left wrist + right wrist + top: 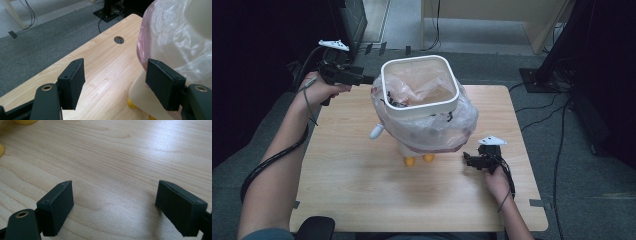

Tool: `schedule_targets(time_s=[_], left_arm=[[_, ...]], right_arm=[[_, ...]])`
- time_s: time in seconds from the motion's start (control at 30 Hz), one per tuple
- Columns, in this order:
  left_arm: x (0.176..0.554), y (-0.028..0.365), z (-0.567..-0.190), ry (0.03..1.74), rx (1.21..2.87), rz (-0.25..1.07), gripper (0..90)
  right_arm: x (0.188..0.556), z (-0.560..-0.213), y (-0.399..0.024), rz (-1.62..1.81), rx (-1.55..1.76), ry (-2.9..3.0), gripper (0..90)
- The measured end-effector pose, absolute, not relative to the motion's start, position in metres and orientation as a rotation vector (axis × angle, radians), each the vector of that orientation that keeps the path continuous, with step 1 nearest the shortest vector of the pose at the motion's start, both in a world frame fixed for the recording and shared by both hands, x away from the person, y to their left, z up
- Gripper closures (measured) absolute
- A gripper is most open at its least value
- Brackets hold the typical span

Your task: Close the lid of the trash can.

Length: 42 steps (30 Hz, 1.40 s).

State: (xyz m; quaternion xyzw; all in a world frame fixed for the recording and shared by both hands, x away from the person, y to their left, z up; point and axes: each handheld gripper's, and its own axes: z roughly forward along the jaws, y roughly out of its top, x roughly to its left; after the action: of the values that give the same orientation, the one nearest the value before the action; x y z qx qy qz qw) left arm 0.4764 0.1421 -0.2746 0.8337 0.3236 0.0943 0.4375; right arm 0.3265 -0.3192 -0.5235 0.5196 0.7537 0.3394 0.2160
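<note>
Bin [420, 86]: standing on the table [362, 190], toward its far middle.
Bag [437, 127]: lining the bin, hanging over its rim.
Left gripper [367, 79]: hovering just left of the bin.
Right gripper [466, 159]: sitting near the bin's front right.

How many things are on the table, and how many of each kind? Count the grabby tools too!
White bin with yellow feet: 1
Pinkish plastic bag lining the bin: 1
Black grippers: 2, left gripper and right gripper, both open and empty
Wooden table: 1
Total: 5
</note>
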Motion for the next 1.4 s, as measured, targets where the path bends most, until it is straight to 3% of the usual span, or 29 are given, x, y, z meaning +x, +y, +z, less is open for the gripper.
schedule_targets(time_s=[0.23, 0.43, 0.8, 0.93, 1.07, 1.4], left_arm=[[0.478, 0.142, -0.293, 0.829, 2.066, 0.212, 30.1], [0.479, 0.143, -0.308, 0.866, 2.075, 0.267, 30.0], [0.482, 0.153, -0.341, 0.906, 2.068, 0.159, 23.6], [0.483, 0.156, -0.351, 0.949, 2.081, 0.222, 8.6], [0.485, 0.16, -0.361, 0.997, 2.056, 0.155, 8.8], [0.481, 0.162, -0.385, 0.972, 2.094, 0.158, 9.0]], right_arm=[[0.326, -0.523, -0.319, 0.941, 1.44, 2.089, 14.7], [0.326, -0.523, -0.319, 0.941, 1.44, 2.089, 14.7], [0.326, -0.523, -0.319, 0.941, 1.44, 2.089, 14.7], [0.326, -0.523, -0.319, 0.941, 1.44, 2.089, 14.7], [0.326, -0.523, -0.319, 0.941, 1.44, 2.089, 14.7], [0.326, -0.523, -0.319, 0.941, 1.44, 2.089, 14.7]])
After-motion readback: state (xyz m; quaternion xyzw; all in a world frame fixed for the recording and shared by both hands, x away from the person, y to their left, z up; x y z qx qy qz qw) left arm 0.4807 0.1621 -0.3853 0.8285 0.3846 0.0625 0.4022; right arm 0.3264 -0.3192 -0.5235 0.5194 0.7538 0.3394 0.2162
